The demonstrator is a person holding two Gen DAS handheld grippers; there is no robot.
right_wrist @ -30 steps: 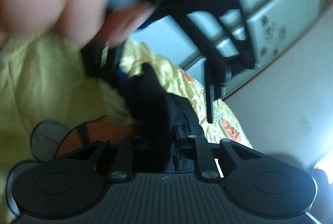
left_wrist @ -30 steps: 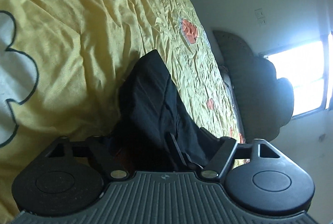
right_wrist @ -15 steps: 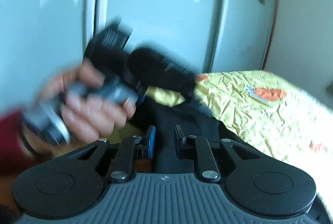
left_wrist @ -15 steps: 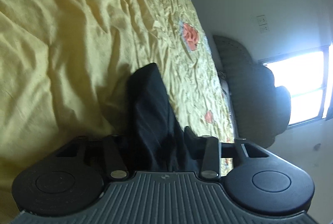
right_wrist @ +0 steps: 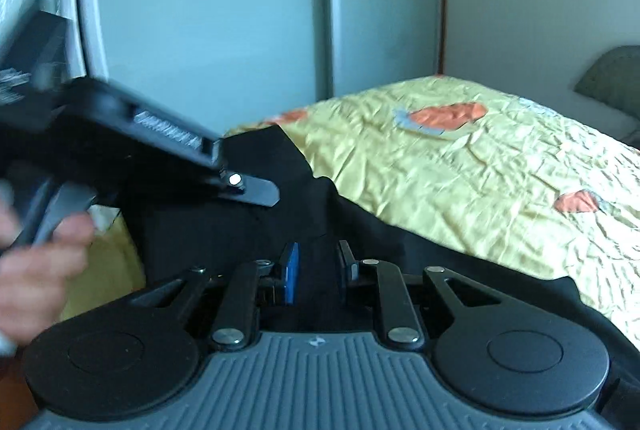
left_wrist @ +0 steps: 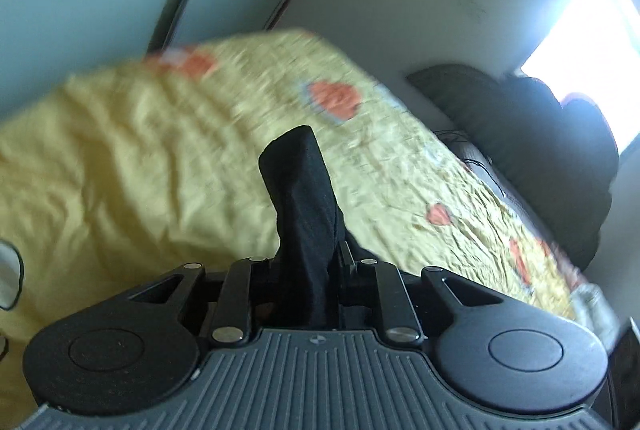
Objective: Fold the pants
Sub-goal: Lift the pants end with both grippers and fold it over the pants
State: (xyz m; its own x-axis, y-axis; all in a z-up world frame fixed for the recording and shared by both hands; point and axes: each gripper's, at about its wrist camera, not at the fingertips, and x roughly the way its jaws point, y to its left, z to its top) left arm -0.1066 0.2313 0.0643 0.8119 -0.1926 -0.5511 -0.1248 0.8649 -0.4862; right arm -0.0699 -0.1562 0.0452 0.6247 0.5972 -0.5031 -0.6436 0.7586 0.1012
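Spreading under everything is the bed [right_wrist: 480, 166] with its yellow cover, a wardrobe [right_wrist: 200, 10] behind it. Black pants [right_wrist: 248, 230] lie along its near edge, stretched between both hands. The right gripper [right_wrist: 318, 270] is clenched on one bunch of cloth; the left gripper [left_wrist: 308, 282] is closing on another bunch standing up between its jaws. Nothing blocks the cover ahead.

black pants [left_wrist: 304, 214] bunched, raised over bed
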